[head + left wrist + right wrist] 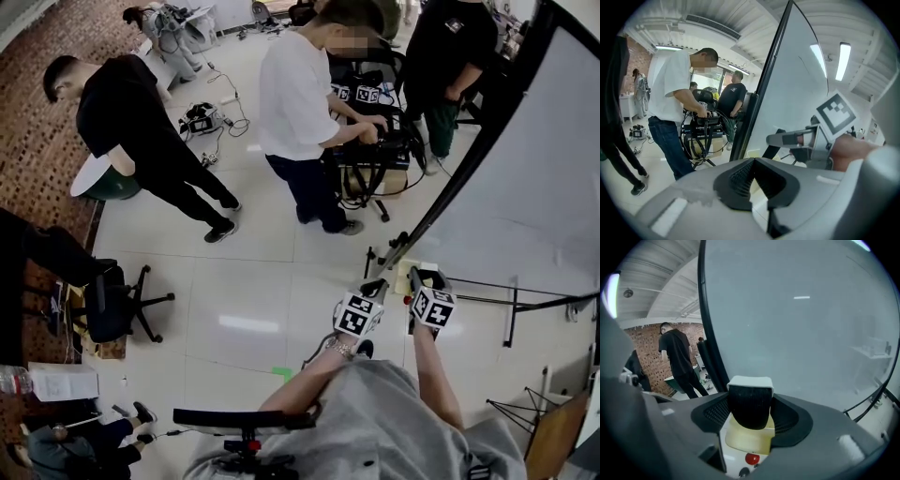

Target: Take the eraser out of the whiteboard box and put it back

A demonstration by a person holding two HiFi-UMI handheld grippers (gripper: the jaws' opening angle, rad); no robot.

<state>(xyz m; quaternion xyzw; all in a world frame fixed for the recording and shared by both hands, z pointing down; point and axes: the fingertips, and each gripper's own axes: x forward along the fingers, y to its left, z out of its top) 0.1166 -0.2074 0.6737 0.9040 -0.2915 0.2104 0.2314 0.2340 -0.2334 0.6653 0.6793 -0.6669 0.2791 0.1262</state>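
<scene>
My right gripper [749, 397] is shut on the eraser [749, 406], a black felt block with a white back, held upright between the pads. The eraser hangs just above the pale yellow whiteboard box [745, 440], which sits at the foot of the whiteboard [801, 324]. A red round magnet [751, 458] lies below the box. In the head view both grippers reach toward the board's lower edge, right gripper [418, 276] beside left gripper [375, 285]. My left gripper [752, 161] has its jaws together with nothing between them, and the right gripper's marker cube [836, 115] shows to its right.
The whiteboard [525, 178] stands on a black frame with legs [511, 309] on the tiled floor. A person in a white shirt [295, 94] works at an equipment cart [370, 155] behind it. Another person in black [131, 122] bends at the left. An office chair [117, 305] stands further left.
</scene>
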